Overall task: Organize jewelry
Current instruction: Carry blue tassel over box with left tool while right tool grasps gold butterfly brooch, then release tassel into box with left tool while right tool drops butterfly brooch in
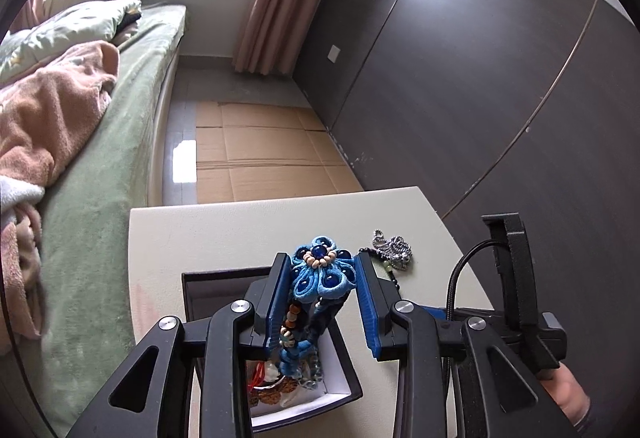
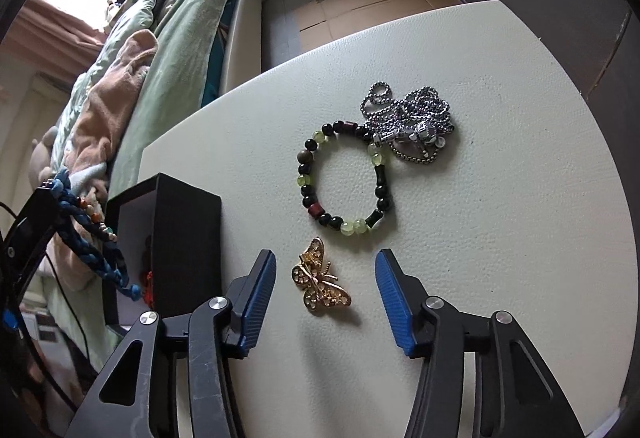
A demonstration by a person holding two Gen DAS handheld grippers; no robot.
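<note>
My left gripper (image 1: 322, 258) is shut on a blue fabric flower necklace (image 1: 320, 272), held over a black box (image 1: 354, 378) with a white lining. Its braided cord (image 1: 298, 342) hangs into the box among other jewelry. The right wrist view shows that cord (image 2: 90, 246) dangling at the far left beside the box (image 2: 184, 238). My right gripper (image 2: 326, 262) is open, pointing down at the white table (image 2: 500, 238). A gold butterfly brooch (image 2: 320, 284) lies flat between its fingers, and neither pad touches it. Beyond lie a green and black bead bracelet (image 2: 306, 173) and a silver chain (image 2: 412, 117).
The silver chain (image 1: 394, 246) sits near the table's right edge. A bed (image 1: 100, 157) with green cover and blankets runs along the left. Cardboard (image 1: 260, 149) covers the floor past the table, and dark panels (image 1: 480, 77) close the right side. A hand (image 1: 572, 394) shows at lower right.
</note>
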